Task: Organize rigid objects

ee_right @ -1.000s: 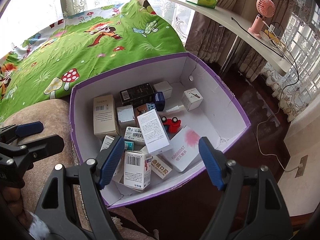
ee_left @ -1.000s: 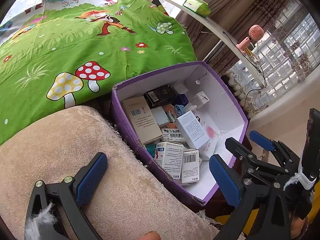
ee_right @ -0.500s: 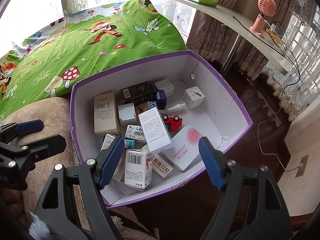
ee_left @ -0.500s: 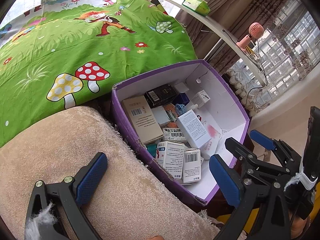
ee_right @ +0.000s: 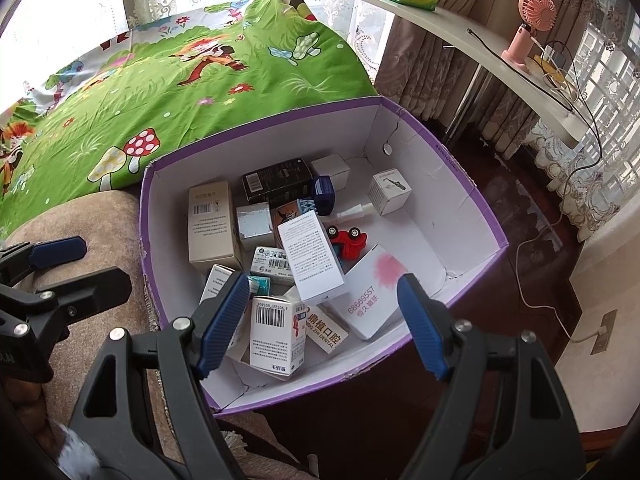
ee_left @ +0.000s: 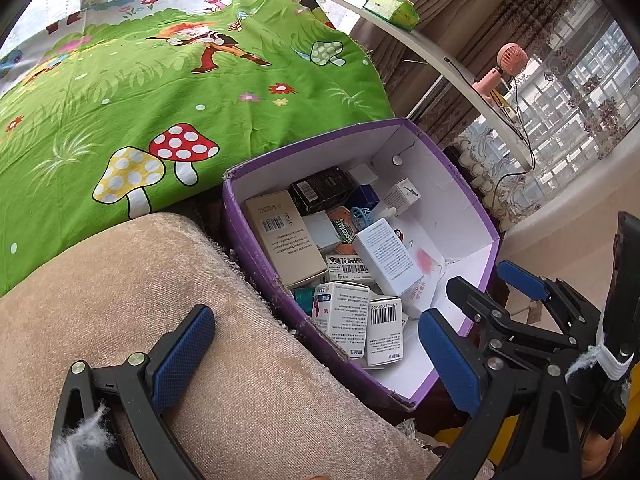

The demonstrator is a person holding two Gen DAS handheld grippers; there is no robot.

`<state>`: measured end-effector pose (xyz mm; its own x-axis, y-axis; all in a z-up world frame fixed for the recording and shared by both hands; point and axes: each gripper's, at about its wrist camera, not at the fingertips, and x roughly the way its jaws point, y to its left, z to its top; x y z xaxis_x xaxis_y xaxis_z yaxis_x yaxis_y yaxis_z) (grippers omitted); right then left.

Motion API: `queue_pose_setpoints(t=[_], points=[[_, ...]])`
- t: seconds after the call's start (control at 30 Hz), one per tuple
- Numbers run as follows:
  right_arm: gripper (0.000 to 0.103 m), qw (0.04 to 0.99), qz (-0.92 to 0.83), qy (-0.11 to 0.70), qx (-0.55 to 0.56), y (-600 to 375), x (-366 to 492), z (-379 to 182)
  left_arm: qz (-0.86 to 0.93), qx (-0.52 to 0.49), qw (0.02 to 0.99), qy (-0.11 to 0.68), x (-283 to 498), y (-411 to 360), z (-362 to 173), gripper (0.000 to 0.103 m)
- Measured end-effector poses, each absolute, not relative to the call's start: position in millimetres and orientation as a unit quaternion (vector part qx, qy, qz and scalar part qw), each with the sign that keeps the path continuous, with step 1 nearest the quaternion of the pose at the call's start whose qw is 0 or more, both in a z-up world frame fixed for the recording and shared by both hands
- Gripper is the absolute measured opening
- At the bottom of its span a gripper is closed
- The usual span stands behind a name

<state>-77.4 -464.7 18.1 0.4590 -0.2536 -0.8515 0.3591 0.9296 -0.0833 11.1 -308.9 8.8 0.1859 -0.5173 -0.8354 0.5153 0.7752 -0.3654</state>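
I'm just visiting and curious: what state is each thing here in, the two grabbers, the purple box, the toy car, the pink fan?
Left gripper: open, empty, over the beige cushion.
Right gripper: open, empty, above the box.
Purple box: lidless, holding jumbled cartons.
Red toy car: overturned, wheels showing.
Tall white carton: leaning on others.
Pink fan: upright on the shelf; running or not, cannot tell.

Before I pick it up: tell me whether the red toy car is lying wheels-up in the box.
Yes, the red toy car lies overturned, wheels showing on top.
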Motion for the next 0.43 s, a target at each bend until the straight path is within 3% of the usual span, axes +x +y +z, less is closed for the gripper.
queue_pose_setpoints(t=[0.43], points=[[0.079, 0.849, -0.179, 0.493, 0.054, -464.6, -76.0, 14.3, -0.335, 0.016, 0.772, 0.540, 11.0, -312.4, 6.5, 0.103]])
